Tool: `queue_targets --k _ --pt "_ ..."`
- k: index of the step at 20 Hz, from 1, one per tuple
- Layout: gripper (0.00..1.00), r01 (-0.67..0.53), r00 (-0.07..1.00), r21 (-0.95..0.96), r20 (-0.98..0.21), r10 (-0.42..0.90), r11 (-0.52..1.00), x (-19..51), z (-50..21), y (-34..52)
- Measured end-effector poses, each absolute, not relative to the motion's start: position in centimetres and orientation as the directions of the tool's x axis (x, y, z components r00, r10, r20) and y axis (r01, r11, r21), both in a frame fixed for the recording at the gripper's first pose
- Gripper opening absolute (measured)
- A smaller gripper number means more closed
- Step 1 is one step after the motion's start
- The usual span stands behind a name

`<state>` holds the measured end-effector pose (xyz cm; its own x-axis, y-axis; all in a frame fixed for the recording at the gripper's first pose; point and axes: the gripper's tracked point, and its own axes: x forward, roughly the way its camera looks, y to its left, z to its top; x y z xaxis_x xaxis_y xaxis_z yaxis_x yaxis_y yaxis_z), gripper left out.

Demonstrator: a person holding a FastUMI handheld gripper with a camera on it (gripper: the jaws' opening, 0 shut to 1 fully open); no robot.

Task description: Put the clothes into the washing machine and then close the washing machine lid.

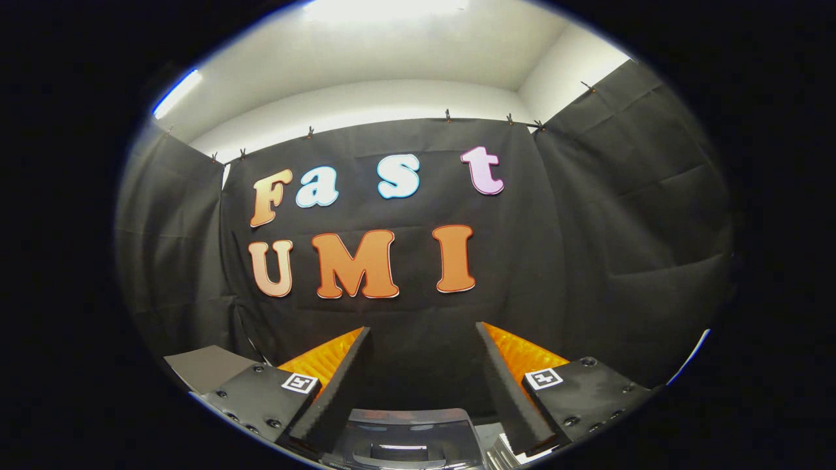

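Booth wall (418,307): black cloth, straight ahead of you, beyond the fingers. Washing machine (406,436): its top lies low between your fingers, just below them. Claw (423,375): spread wide, holding nothing.

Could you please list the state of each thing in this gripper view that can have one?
gripper: open, fingers spread wide, nothing between them, aimed at the booth's cloth wall.
washing machine: low between the fingers, top partly seen; whether the lid is open or shut cannot be told.
ceiling light: on.
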<state>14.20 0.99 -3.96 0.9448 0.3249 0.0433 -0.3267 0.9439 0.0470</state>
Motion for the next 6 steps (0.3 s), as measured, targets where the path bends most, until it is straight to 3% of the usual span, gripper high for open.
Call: queue_targets --k 6 --pt "0.99 -0.328 0.945 0.071 0.031 0.326 0.942 14.86 -4.70 0.88"
